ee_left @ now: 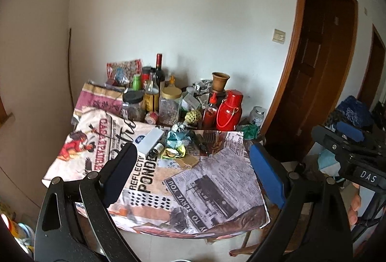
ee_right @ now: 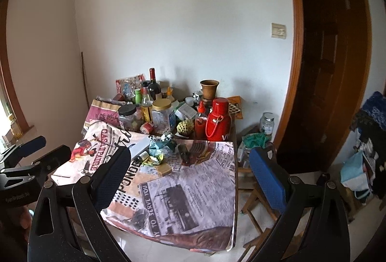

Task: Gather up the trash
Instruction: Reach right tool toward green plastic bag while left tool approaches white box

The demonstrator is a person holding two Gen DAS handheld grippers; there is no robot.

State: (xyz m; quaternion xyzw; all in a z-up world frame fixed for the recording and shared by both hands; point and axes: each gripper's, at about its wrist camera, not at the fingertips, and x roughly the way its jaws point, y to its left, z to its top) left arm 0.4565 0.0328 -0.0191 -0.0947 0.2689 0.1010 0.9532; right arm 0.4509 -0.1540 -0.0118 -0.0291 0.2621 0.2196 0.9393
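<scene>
**Desk survey: loose litter in the middle, both tools empty**

Item 1. Desk (ee_left: 217, 189), covered by a newspaper-print cloth. The near half is bare; everything sits toward the far edge, against the wall.

Item 2. Trash cluster (ee_left: 177, 141), mid-desk, just in front of the row of containers. It comprises a crumpled blue-green wrapper, a yellow-green wrapper (ee_left: 172, 153) beside it, a ball of foil (ee_left: 178, 127) behind, and a flat brown paper piece (ee_left: 187, 162) nearer the viewer. A white box (ee_left: 150, 141) and a small dark bottle lie touching the left side of the pile; whether these count as trash cannot be told.

Item 3. Kept goods, back row: jars, a wine bottle (ee_left: 159, 69), a red flask (ee_left: 229, 110), a sauce bottle, a clay vase. They stand upright and grouped, which reads as storage rather than litter.

Item 4. Left hand-held gripper (ee_left: 193, 177): jaws spread wide, nothing between them, well short of the pile and aimed at it.

Item 5. Right hand-held gripper (ee_right: 190, 177): likewise spread wide and empty, beside the left one, pointed at the same cluster.

Judgement: wide jaws suit bulky, crumpled wrappers; the approach is under way and no piece has yet been collected. No bin is visible.
</scene>
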